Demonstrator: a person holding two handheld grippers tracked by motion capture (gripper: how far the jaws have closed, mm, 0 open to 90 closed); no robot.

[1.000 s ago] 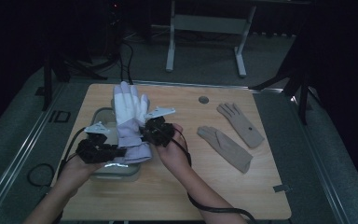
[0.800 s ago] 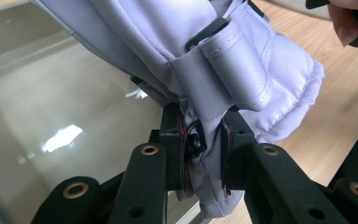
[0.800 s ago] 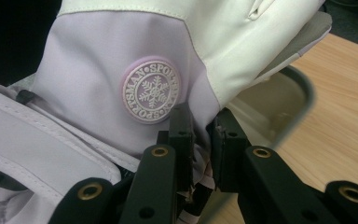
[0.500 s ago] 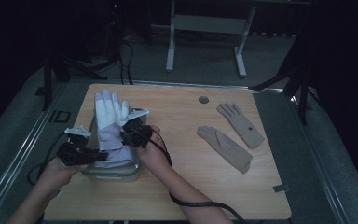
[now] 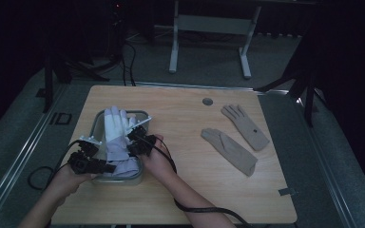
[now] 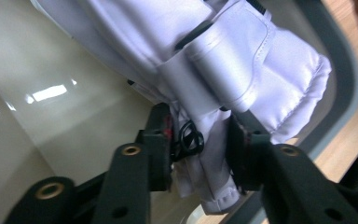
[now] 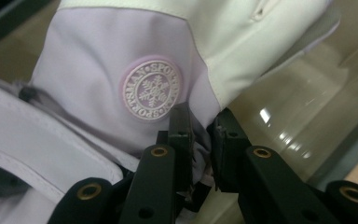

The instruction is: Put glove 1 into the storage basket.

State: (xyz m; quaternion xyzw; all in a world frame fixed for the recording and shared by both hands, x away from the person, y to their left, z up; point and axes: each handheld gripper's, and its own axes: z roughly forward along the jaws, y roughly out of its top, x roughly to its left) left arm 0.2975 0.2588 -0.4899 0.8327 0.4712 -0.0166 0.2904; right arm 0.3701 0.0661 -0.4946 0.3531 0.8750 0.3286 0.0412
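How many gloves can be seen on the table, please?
3. A white glove lies in the grey bin at the left; two tan gloves lie flat at the right. Another may be hidden beneath the white one.

1. Both forearms come in from the bottom edge of the high view and angle up toward the left.
2. The left gripper (image 5: 91, 156) sits low; its jaws have just been opening, with white fabric between them.
3. The right gripper (image 5: 140, 137) sits just beside it, jaws pinched on fabric.
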